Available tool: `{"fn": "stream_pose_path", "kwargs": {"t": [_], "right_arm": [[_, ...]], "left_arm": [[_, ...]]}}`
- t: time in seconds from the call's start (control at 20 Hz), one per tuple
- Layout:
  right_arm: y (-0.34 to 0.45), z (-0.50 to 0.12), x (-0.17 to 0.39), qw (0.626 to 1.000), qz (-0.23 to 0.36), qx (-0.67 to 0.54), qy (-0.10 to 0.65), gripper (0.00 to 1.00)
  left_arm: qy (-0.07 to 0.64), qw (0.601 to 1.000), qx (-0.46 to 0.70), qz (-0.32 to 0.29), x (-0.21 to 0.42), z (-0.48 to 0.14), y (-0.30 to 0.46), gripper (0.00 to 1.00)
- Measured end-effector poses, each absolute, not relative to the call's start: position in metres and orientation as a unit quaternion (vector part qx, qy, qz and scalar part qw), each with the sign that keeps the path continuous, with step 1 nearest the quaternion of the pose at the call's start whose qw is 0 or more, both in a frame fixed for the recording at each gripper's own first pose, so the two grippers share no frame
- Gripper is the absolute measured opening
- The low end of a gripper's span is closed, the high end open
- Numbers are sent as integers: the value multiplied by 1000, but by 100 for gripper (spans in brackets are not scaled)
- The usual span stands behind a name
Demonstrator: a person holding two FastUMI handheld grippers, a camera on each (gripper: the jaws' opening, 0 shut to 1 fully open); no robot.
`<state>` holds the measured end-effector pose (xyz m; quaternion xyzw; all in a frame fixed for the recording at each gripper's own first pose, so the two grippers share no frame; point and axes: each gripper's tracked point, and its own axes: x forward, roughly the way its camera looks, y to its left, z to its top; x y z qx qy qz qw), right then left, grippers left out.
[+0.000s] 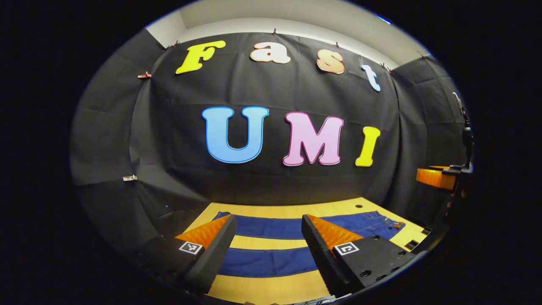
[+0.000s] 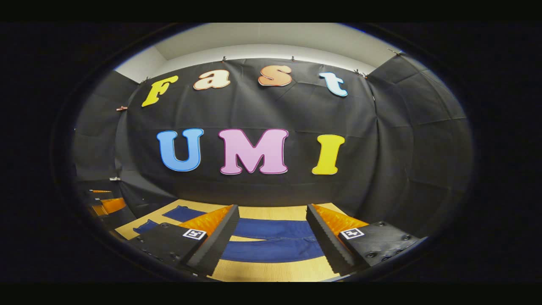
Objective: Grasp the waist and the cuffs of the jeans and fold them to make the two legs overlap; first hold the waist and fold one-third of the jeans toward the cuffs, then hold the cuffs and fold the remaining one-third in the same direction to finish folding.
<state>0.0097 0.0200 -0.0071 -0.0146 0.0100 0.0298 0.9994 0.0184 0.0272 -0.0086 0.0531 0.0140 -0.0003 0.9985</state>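
Fingers of the left gripper (image 1: pixel 266 237) and right gripper (image 2: pixel 271 228) stand apart, empty, above the jeans (image 1: pixel 271 260), which lie flat, legs unfolded, on the table (image 1: pixel 271 288); no fold appears begun.

Dark blue denim jeans (image 1: pixel 271 226) are lying flat across the light wooden desk (image 1: pixel 271 288), their two legs leaving a bare strip between them. Bare wood is running along the near edge and far edge. The black cloth wall (image 2: pixel 262 190) is closing off the far edge.
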Motion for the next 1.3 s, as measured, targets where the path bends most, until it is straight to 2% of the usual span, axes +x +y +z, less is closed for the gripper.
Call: {"fn": "stream_pose_path", "kwargs": {"t": [0.35,0.45,0.65,0.75,0.8,0.85,1.0,1.3], "right_arm": [[10,-24,15,999,16,-14,30,94],[4,-31,19,999,7,-17,38,99],[-3,-36,18,998,-8,-32,48,98],[-8,-41,17,998,-17,-42,54,95],[-9,-44,16,997,-19,-47,62,98],[-11,-49,14,996,-21,-51,70,95],[-17,-55,7,994,-31,-57,86,98],[-41,-66,-7,989,-61,-76,110,98]], "left_arm": [[102,963,247,27,46,-87,148,98],[143,940,308,17,52,-120,177,98],[247,879,406,-27,53,-208,229,98],[284,851,439,-41,55,-243,248,98],[298,837,456,-47,56,-258,259,98],[314,822,472,-55,58,-270,267,98],[341,780,519,-80,68,-290,294,98],[372,724,563,-142,100,-316,305,96]]}}
